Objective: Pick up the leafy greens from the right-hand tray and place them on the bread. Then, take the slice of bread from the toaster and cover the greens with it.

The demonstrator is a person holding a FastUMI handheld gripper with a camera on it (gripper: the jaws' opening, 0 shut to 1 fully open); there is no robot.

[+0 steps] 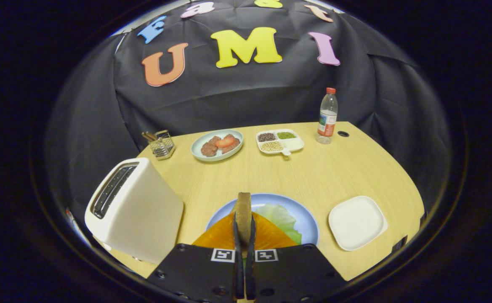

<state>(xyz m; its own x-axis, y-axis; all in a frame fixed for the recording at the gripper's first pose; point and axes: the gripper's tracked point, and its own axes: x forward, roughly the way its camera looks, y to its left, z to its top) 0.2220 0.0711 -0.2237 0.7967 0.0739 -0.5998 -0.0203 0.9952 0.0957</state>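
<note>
The jaws clamped a bread slice (243, 212) edge-on, pointing upright, above the blue plate (309, 227) holding bread (267, 235) and leafy greens (281, 216).

Pale blue plate (309, 227), green leafy greens (281, 216), white toaster (144, 210), wood-grain table (313, 172)

Left flank: tall white toaster (134, 209) just beside round blue plate (307, 223), blocks sideways passage.
Right flank: flat square white tray (357, 222), low.
Ahead: bare wooden tabletop (313, 172), open.
Far edge: clear plastic bottle (327, 115) upright.
Gripper (244, 225): clamped on upright bread slice (243, 210).
</note>
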